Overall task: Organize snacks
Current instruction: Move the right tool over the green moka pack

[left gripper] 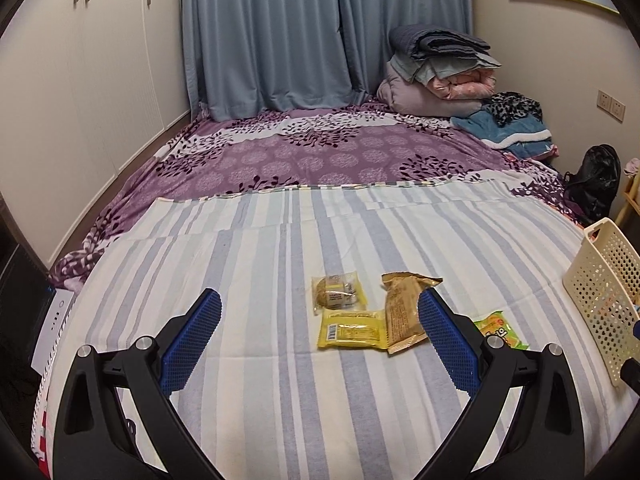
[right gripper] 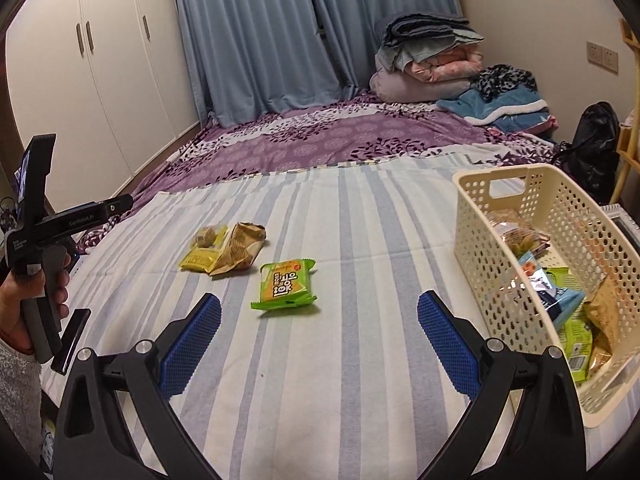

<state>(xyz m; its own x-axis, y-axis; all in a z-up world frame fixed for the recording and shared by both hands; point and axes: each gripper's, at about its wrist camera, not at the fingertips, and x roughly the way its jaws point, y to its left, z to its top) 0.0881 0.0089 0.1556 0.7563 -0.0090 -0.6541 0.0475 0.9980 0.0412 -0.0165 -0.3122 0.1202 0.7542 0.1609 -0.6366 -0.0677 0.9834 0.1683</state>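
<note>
four snacks lie on the striped cloth (right gripper: 320, 360): green pack (right gripper: 286, 284) alone, three (left gripper: 360, 316) touching. more fill the basket (right gripper: 472, 216). left gripper (left gripper: 320, 332) and right gripper (right gripper: 319, 330) both spread, empty.

Soft indoor light, fisheye-warped edges

In the left wrist view, the green snack packet (left gripper: 502, 332) at lower right is half hidden behind a blue finger pad (left gripper: 448, 340), its print cut off. The cream basket (left gripper: 600, 288) runs off the right edge, its contents unreadable through the holes. In the right wrist view, the basket's packets (right gripper: 560, 292) overlap, labels too small to read, and a hand (right gripper: 24, 304) at the left edge is only partly in frame.
</note>
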